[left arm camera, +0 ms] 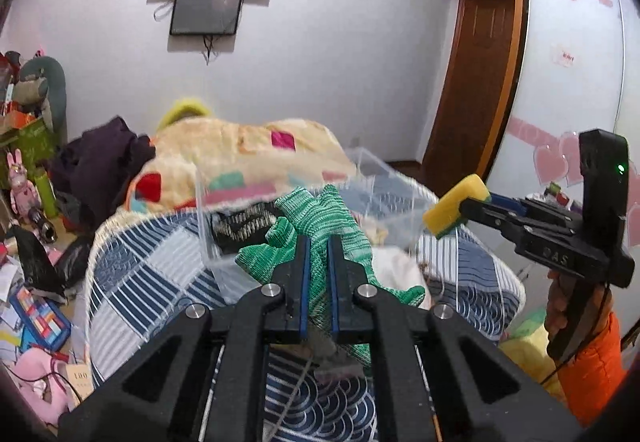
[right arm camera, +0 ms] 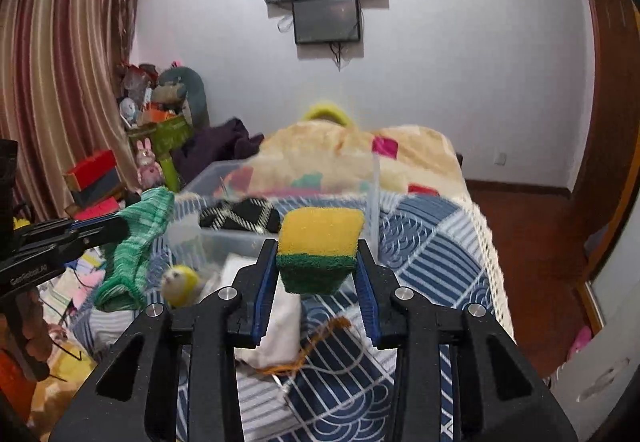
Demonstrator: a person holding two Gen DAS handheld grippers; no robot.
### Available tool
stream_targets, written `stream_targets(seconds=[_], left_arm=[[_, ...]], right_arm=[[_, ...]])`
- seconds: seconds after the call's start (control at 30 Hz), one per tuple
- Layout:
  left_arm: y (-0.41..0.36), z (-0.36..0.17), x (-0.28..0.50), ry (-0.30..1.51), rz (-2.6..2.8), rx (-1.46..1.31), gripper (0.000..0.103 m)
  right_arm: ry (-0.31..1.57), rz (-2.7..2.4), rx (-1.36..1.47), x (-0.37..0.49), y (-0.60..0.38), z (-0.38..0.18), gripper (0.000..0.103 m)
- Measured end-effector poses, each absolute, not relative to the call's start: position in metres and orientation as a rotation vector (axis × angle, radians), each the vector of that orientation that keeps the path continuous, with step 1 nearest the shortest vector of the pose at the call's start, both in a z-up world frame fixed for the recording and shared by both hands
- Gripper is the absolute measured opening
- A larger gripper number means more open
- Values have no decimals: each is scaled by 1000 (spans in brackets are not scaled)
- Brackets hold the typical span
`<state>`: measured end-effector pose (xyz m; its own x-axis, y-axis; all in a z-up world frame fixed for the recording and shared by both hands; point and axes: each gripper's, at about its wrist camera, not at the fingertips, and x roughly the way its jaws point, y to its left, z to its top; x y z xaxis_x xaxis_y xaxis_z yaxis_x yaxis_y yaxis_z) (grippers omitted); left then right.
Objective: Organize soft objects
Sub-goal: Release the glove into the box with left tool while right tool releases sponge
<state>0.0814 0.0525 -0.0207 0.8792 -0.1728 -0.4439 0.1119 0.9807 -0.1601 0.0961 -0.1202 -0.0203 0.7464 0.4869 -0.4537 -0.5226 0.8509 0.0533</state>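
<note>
My left gripper (left arm camera: 318, 242) is shut on a green knitted glove (left arm camera: 316, 214) and holds it above the bed, in front of a clear plastic bin (left arm camera: 360, 170). The glove also shows at the left of the right wrist view (right arm camera: 140, 238). My right gripper (right arm camera: 318, 246) is shut on a yellow and green sponge (right arm camera: 320, 246), held near the bin (right arm camera: 224, 234). The sponge also shows in the left wrist view (left arm camera: 456, 208). A black and white patterned cloth (right arm camera: 240, 218) lies in the bin. A white cloth (right arm camera: 280, 326) and a small yellow plush (right arm camera: 182, 282) lie on the bed.
The bed has a blue patchwork cover (right arm camera: 432, 250) and a cream blanket (right arm camera: 340, 158) behind the bin. A dark purple garment (left arm camera: 104, 162) lies at its left. Toys and boxes (left arm camera: 28, 202) crowd the floor at left. A wooden wardrobe (left arm camera: 480, 82) stands right.
</note>
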Motion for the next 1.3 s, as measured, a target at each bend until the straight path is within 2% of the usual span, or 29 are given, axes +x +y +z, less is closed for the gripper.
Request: stream_targets(seconds=[0.23, 0.5, 0.93, 1.23, 1.3], left_arm=[[65, 5, 104, 405, -118, -142, 7], [74, 11, 150, 404, -80, -104, 7], [60, -37, 222, 560, -95, -79, 7], [44, -66, 244, 658, -107, -59, 7], [42, -66, 243, 666, -104, -47, 10]], right_arm=[[398, 564, -101, 103, -102, 0, 34], [417, 573, -106, 133, -82, 0, 34], [592, 541, -149, 181, -63, -35, 34], [685, 542, -194, 191, -58, -56, 34], [690, 541, -197, 189, -59, -56, 35]])
